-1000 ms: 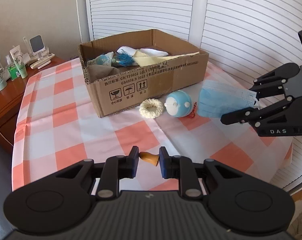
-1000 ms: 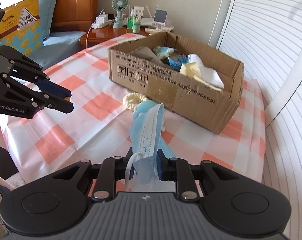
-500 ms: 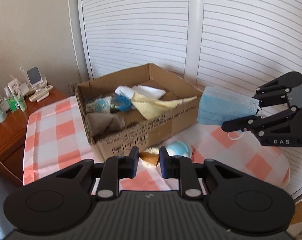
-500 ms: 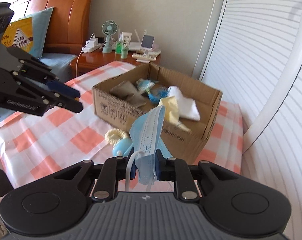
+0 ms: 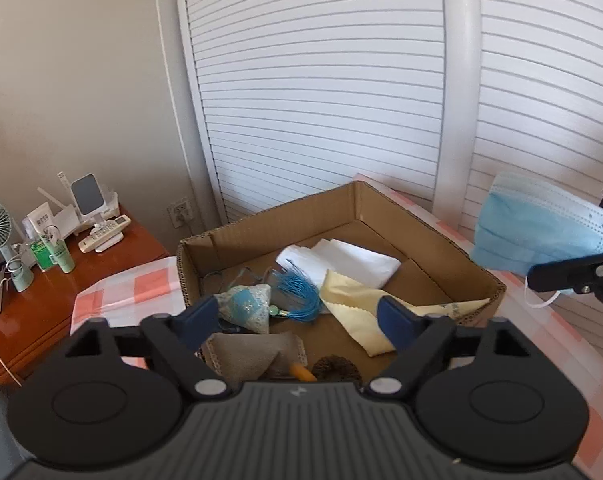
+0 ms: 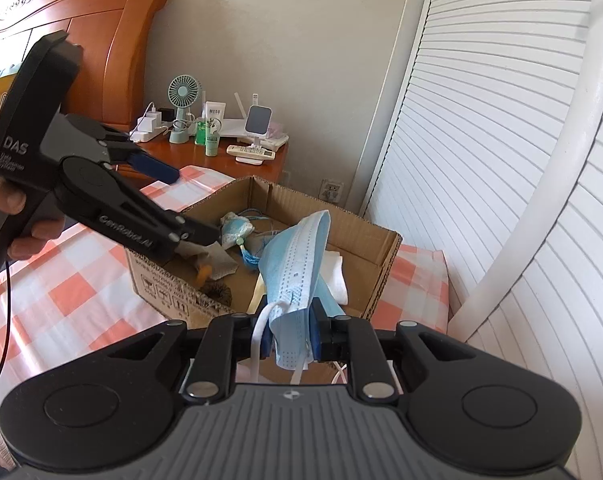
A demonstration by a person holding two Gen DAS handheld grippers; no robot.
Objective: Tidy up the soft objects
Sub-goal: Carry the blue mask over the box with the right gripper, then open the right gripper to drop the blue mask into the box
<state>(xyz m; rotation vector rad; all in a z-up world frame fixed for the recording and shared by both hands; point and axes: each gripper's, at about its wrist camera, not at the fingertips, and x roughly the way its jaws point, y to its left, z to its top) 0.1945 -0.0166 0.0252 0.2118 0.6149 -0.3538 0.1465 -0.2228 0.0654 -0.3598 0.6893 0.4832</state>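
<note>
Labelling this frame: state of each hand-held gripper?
Left hand-held gripper: jaws opening, nothing between them, over the cardboard box.
Right hand-held gripper: shut on the blue face mask.

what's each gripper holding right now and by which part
The right gripper pinches the pale blue pleated face mask at one short end. The left gripper is opening, nothing between its jaws.

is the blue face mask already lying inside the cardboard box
No, the face mask hangs pinched in the right gripper in front of the cardboard box, not lying inside it.
</note>
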